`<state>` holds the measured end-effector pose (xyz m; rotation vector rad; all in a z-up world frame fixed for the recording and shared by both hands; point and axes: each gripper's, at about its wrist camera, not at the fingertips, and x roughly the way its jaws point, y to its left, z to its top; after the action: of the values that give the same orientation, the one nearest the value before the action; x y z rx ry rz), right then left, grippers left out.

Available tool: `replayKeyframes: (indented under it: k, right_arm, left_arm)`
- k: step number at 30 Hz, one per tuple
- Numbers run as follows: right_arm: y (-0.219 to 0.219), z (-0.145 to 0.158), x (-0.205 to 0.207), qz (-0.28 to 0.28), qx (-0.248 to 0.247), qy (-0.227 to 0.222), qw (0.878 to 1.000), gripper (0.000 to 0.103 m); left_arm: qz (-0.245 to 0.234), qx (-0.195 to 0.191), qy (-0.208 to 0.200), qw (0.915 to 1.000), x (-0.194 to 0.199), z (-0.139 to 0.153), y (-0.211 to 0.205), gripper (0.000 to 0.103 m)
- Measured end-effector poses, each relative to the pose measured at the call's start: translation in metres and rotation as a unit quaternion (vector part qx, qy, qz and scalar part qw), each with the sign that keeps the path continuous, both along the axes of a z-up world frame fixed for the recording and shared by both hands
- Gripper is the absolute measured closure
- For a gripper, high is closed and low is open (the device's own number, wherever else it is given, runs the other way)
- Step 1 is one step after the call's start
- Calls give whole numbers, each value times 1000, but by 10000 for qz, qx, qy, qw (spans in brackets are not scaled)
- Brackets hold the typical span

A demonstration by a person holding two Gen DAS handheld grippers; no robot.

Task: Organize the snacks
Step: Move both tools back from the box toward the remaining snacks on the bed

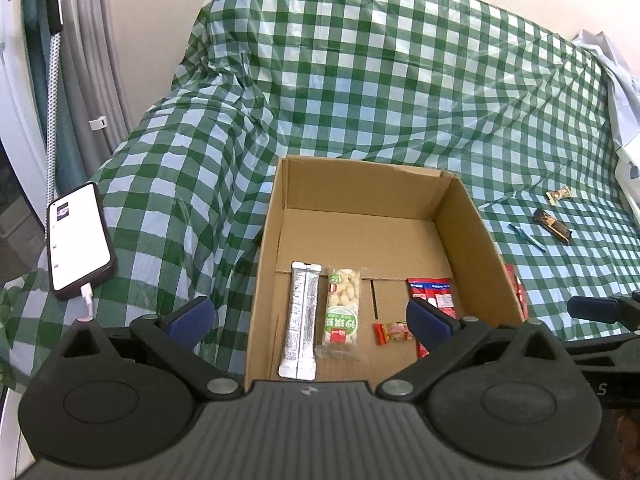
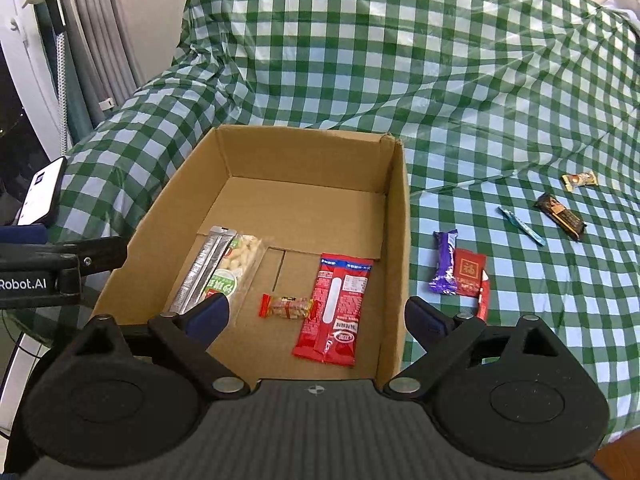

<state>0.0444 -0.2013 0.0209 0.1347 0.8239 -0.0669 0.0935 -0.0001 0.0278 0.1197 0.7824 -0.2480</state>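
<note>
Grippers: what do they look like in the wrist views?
Both alike: left gripper and right gripper have black linkage arms, round black housings, a ribbed grey centre plate and blue pads. White "Robot.AI" lettering marks the left one's side.

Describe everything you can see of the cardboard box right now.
The cardboard box is plain brown corrugated card, open-topped, with upright walls and a slotted flap floor. It sits upright on the green checked cloth. Four snacks lie flat on its floor: a silver stick pack overlapping a peanut packet at the left, a small red-ended candy in the middle and a red packet at the right. The far half is bare. Nothing grips it.
</note>
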Motion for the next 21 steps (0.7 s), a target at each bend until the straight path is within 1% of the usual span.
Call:
replayKeyframes:
  k: [7,21]
  right_arm:
    - [-1,8,-25,-70,-4,-140,9999,8]
    - [-8,20,-62,-146,26,-443,9989,7]
  left_arm:
    - [-30,-6,-88,10000,-21,11,1,0]
    - [-147,-23,-276,9995,-51,28,-6,0]
